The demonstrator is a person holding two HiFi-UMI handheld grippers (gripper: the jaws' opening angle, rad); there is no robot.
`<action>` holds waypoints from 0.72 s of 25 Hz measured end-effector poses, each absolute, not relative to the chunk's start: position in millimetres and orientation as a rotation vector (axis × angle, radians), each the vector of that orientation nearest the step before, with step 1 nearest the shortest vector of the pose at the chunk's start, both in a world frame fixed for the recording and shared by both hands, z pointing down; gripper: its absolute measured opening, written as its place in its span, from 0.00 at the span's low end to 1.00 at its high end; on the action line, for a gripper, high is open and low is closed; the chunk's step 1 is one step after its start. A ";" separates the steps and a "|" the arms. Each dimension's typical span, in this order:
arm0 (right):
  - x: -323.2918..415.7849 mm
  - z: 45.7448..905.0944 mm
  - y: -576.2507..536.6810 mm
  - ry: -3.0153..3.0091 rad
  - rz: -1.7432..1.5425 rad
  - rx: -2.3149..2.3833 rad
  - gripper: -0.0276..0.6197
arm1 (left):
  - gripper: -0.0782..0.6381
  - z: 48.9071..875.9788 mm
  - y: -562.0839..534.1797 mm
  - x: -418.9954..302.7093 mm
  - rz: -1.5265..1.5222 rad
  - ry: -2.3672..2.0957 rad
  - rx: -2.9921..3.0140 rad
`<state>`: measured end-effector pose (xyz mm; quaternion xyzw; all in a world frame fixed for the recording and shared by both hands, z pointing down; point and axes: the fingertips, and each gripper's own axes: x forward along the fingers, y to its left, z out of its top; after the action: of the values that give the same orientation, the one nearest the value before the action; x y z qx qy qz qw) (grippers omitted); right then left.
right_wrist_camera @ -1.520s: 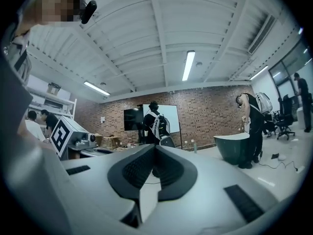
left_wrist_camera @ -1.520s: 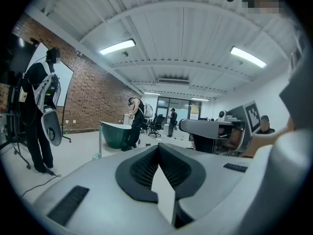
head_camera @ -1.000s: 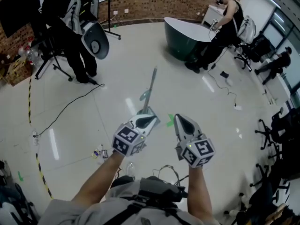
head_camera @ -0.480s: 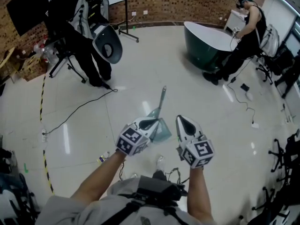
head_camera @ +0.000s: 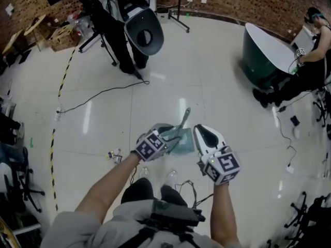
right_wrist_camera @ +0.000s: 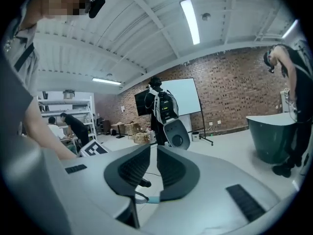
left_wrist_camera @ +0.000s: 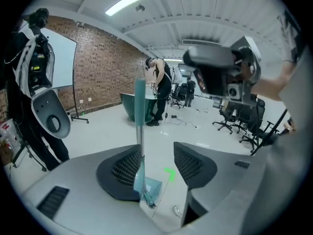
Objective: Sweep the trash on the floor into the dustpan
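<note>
Head view: left gripper point(head_camera: 168, 132) just opening around dustpan point(head_camera: 185, 143).

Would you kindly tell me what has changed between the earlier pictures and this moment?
Both grippers have closed in on the teal long-handled dustpan. The left gripper has just been opening its jaws, and the handle now stands between them, ungripped. The right gripper has just opened slightly, empty. The dustpan stays upright on the floor.

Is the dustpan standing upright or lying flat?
Upright: the dustpan sits on the floor, its handle rising straight up.
</note>
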<state>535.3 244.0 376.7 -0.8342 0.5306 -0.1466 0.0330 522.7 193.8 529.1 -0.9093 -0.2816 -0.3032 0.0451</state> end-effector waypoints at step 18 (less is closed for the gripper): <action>596.8 475.5 192.6 1.706 -0.735 -2.480 0.45 | 0.38 666.1 192.4 579.8 -1.175 -0.969 -2.588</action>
<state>596.8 192.6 475.5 -0.8001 0.5506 -0.2372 0.0216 579.8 192.4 666.1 -0.8598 -0.3219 -0.3903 0.0695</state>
